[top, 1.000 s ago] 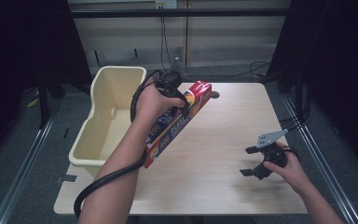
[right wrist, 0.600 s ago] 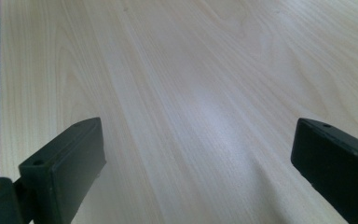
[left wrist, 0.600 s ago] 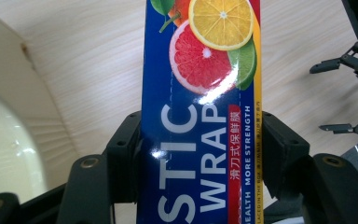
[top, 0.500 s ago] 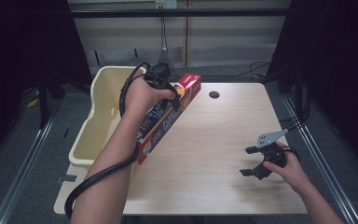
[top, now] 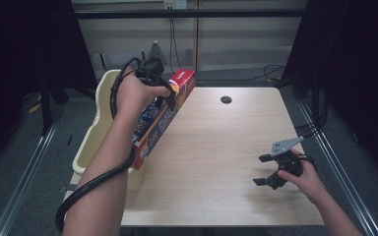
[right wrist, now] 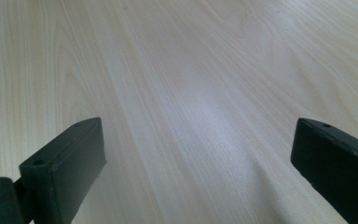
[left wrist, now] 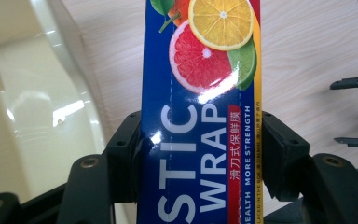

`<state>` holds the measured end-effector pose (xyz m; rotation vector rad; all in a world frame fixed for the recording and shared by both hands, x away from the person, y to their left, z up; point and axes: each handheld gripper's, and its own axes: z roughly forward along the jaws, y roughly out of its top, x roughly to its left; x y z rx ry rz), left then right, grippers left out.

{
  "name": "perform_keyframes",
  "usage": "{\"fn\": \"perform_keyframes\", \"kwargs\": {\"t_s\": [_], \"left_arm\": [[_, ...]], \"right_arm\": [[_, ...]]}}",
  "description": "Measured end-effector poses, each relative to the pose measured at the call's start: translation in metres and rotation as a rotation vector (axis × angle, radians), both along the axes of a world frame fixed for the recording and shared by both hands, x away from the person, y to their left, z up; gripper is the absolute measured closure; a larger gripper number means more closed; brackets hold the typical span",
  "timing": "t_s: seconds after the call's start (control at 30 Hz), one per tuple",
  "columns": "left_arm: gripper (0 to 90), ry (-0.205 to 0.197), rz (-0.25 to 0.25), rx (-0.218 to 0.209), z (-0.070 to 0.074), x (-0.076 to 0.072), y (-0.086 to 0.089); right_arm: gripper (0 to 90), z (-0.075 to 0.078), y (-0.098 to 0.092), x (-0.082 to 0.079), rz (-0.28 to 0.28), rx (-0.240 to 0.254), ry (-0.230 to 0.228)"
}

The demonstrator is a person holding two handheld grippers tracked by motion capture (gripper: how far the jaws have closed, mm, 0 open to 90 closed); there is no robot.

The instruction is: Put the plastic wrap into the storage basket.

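- Left hand-held gripper (top: 170,98), upper left of the high view: jaws clamped across the width of the wrap box (top: 160,120), one jaw on each long side. The left gripper view shows the same pinch on the box (left wrist: 200,140).
- Box is off the bench (top: 216,162), long axis running from upper right (red end) down to lower left, tilted along the bench's left edge.
- Tub (top: 96,130), cream-coloured, lies just left of the box in frame, beside the bench; its rim runs roughly parallel to the box's length. In the left gripper view the tub wall (left wrist: 37,102) sits left of the box.
- Judgement: if the tub is the target, the move is a short carry leftward; the box already lines up with the tub's long side, so little turning seems needed.
- Right hand-held gripper (top: 270,169), lower right of frame: jaws spread wide, nothing between them, over bare bench. Well apart from box and tub; the left hand is much nearer.
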<state>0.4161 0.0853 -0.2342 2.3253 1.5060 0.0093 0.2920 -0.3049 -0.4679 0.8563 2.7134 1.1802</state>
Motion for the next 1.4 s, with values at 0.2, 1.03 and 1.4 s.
{"fn": "perform_keyframes", "kwargs": {"t_s": [0.2,1.03,1.4], "left_arm": [[41.1,-0.008,0.025,0.005,0.007,-0.001,0.009],[41.1,0.005,0.134,0.000,0.018,-0.004,0.049],[41.1,0.005,0.196,0.012,0.020,-0.006,0.071]], "right_arm": [[2.7,0.000,0.000,0.000,-0.003,-0.002,-0.003],[2.8,0.000,0.001,0.001,-0.010,-0.009,-0.007],[3.0,0.000,0.002,0.001,-0.006,-0.005,-0.005]]}}
